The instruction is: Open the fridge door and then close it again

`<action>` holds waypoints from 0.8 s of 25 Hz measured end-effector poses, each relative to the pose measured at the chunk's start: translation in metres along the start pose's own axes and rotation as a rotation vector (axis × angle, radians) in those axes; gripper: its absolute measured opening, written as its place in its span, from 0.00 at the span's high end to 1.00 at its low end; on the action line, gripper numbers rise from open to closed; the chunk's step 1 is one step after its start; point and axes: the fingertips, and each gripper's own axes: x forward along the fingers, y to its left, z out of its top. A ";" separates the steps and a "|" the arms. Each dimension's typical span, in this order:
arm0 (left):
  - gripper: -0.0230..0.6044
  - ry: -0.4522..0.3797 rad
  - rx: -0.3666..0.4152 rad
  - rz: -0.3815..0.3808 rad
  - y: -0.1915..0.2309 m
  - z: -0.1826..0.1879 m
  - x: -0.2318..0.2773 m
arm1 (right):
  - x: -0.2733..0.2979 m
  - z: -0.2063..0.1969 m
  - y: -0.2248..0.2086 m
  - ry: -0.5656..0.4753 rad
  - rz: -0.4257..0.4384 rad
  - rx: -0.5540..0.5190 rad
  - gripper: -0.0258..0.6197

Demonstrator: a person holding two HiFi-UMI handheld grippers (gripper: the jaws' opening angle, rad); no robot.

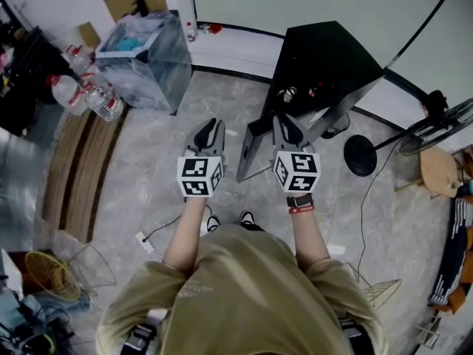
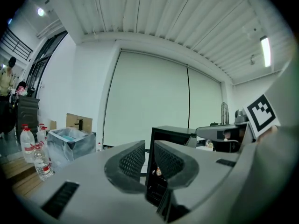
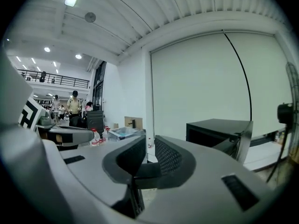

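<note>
Head view: left hand-held gripper (image 1: 209, 126) and right hand-held gripper (image 1: 287, 124) hover before the black fridge (image 1: 325, 58), its door (image 1: 250, 154) ajar.

Left gripper view: jaws slightly parted and empty, the fridge (image 2: 170, 134) ahead.

Right gripper view: jaws narrowly apart and empty, the fridge (image 3: 217, 129) to the right.

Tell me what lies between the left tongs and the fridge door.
Nothing stands there: in the head view only bare floor, with one small white scrap, separates the left tongs from the open fridge door.
</note>
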 end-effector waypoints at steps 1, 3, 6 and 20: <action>0.85 -0.002 0.008 0.001 0.001 0.001 0.000 | 0.000 0.000 0.000 -0.003 -0.003 0.002 0.84; 0.86 -0.003 0.018 0.003 0.002 0.000 0.000 | 0.001 0.000 0.003 -0.003 -0.001 0.004 0.86; 0.87 0.002 0.019 -0.001 0.002 -0.004 0.001 | 0.001 -0.003 0.006 0.000 0.004 0.004 0.88; 0.88 0.039 0.025 -0.043 -0.006 -0.018 0.006 | 0.001 -0.008 0.011 0.029 0.022 -0.026 0.91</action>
